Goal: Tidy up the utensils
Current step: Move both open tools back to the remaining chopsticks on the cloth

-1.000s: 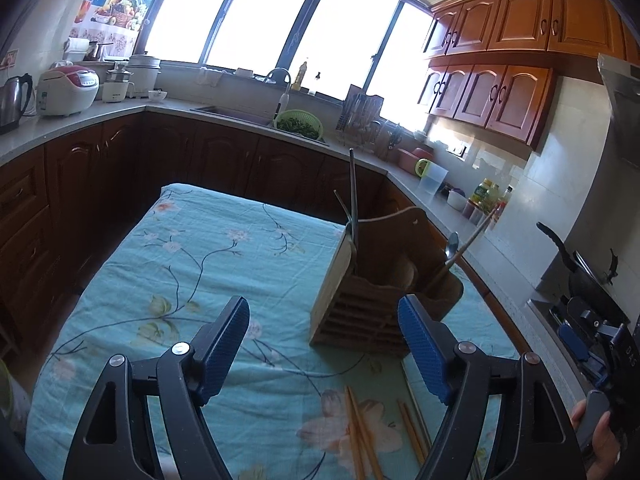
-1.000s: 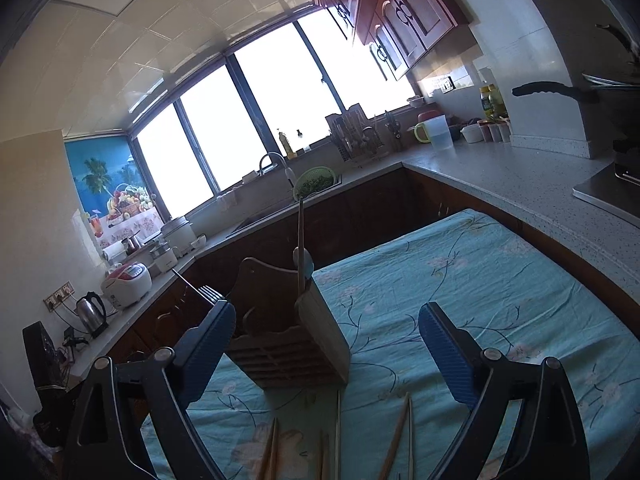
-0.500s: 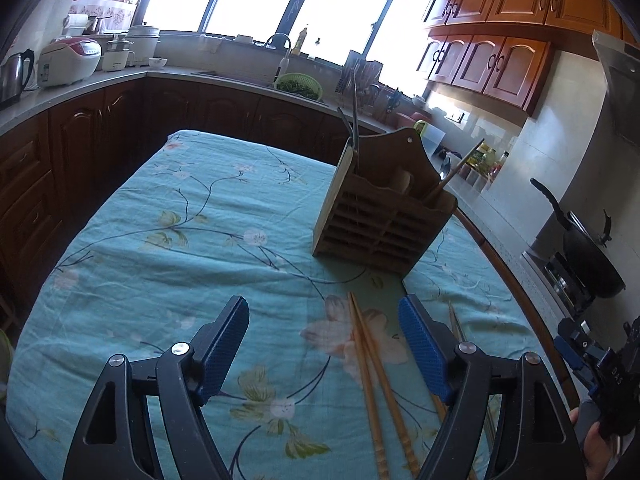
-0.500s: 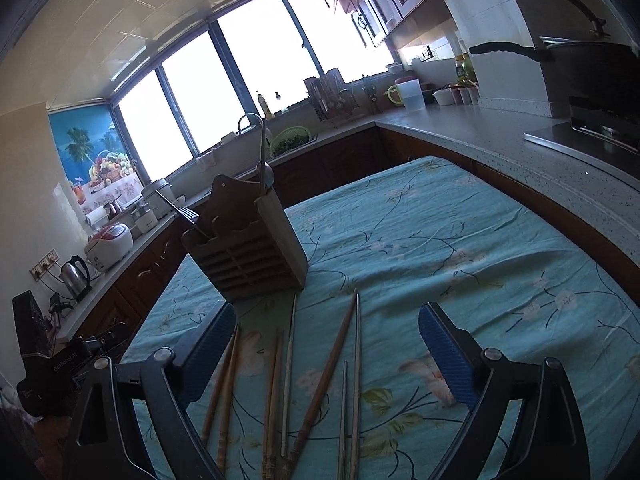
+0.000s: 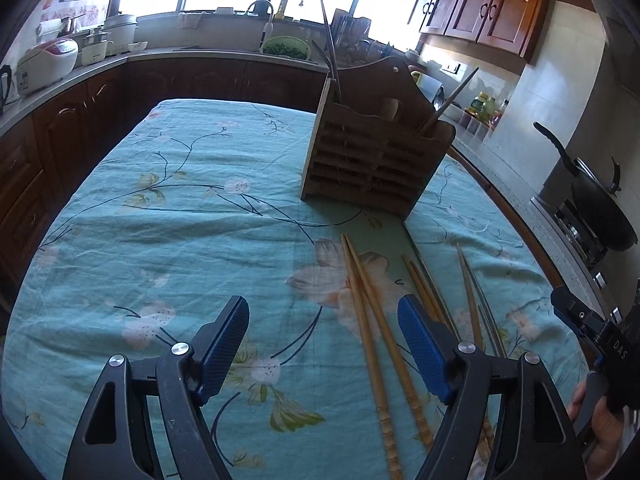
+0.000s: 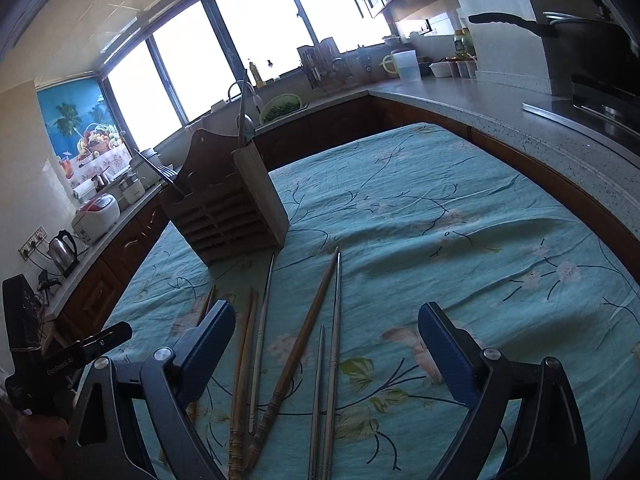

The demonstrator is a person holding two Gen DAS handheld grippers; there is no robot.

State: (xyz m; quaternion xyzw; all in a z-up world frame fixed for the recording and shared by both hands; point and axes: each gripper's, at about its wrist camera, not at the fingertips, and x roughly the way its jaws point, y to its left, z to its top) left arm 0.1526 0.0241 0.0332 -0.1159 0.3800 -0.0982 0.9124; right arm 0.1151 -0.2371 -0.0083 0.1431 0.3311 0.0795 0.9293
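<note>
Step in hand: looks like the approach to pick a first stick off the cloth; nothing is gripped yet.
Left gripper [image 5: 322, 346]: fingers spread wide and empty, hovering low in its frame over the floral surface [image 5: 168, 216].
Right gripper [image 6: 326, 346]: fingers likewise wide apart, holding nothing.
Chopsticks: a bamboo pair [image 5: 374, 328] lies lower centre-right in the left view, between the left fingers; darker wooden [image 6: 304, 344] and metal ones [image 6: 334, 332] lie bottom centre in the right view.
Axis: each stick runs lengthwise from the bottom edge up toward the holder, thin tips nearest it, thick ends toward the grippers.
Holder [image 5: 376, 148]: upright in the upper centre, utensils already standing in it.
Doing it well: I'd straddle one stick across its length near mid-length, close squarely, then tip it upright for a slot.
</note>
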